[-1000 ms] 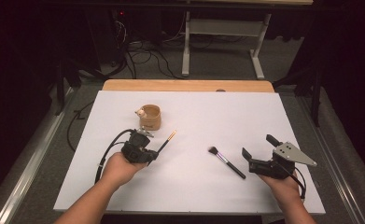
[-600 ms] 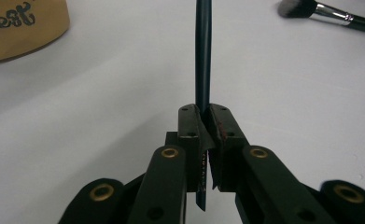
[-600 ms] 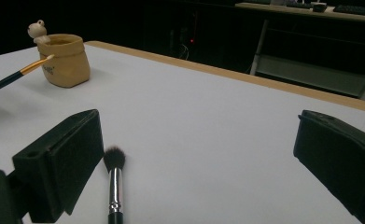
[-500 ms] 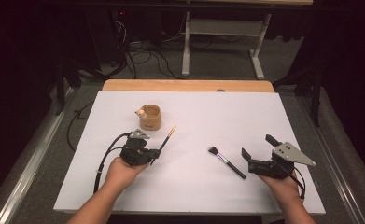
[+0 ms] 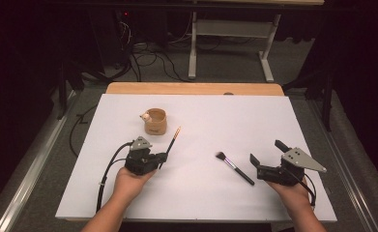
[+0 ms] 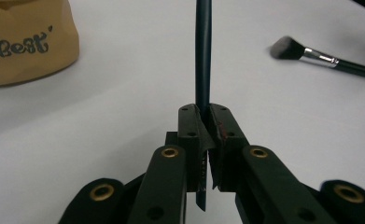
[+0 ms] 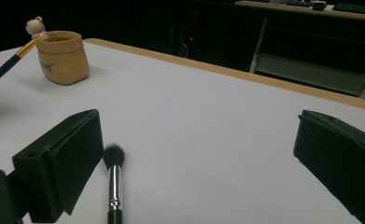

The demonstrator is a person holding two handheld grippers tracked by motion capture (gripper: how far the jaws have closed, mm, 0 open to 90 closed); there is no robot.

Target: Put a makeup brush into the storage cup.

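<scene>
My left gripper (image 5: 161,157) is shut on the dark handle of a thin brush (image 5: 171,145), whose orange tip points away toward the tan cup (image 5: 155,121). In the left gripper view the handle (image 6: 202,56) runs straight up from between the closed jaws (image 6: 205,116), with the cup (image 6: 26,42) at upper left. My right gripper (image 5: 266,151) rests open at the right, just right of a black makeup brush (image 5: 234,167) that lies flat on the table. In the right gripper view that brush (image 7: 114,182) lies beside the left jaw, and nothing is between the jaws (image 7: 201,140).
A white board (image 5: 225,116) covers the table, with a wooden edge (image 5: 196,89) at the far side. A small bear figure (image 7: 34,25) sits on the rim of the cup (image 7: 62,57). Dark floor, cables and a desk frame lie beyond the table.
The left hand has turned slightly, and the thin brush's orange tip has swung a little farther away, closer to the cup. The right hand and the makeup brush have kept still.
</scene>
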